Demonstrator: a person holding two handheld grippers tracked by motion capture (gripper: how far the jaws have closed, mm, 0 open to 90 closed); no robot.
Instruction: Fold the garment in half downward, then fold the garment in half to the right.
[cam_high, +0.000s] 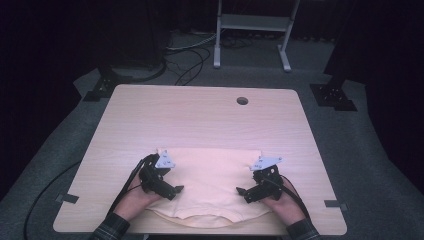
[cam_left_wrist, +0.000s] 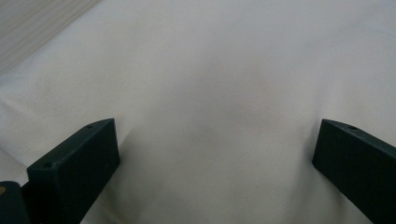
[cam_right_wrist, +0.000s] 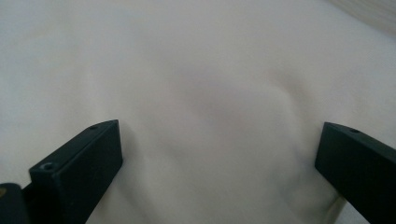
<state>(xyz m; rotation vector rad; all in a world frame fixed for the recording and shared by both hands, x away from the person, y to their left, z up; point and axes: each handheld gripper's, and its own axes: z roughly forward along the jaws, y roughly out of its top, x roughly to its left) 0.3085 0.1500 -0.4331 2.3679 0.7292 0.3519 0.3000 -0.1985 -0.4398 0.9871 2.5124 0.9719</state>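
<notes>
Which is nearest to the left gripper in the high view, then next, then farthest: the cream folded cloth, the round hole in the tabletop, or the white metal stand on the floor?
1. Cream folded cloth: directly under the left gripper, at the table's near edge.
2. Round hole in the tabletop: far side, toward the right.
3. White metal stand: on the floor beyond the table.

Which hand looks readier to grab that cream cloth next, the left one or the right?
Neither clearly; if pressed, left. Both claws, the left claw and right claw, hover open over the cream cloth, each near a side edge. The left gripper view shows the cloth's edge and the table close by, perhaps an easier pinch.
</notes>
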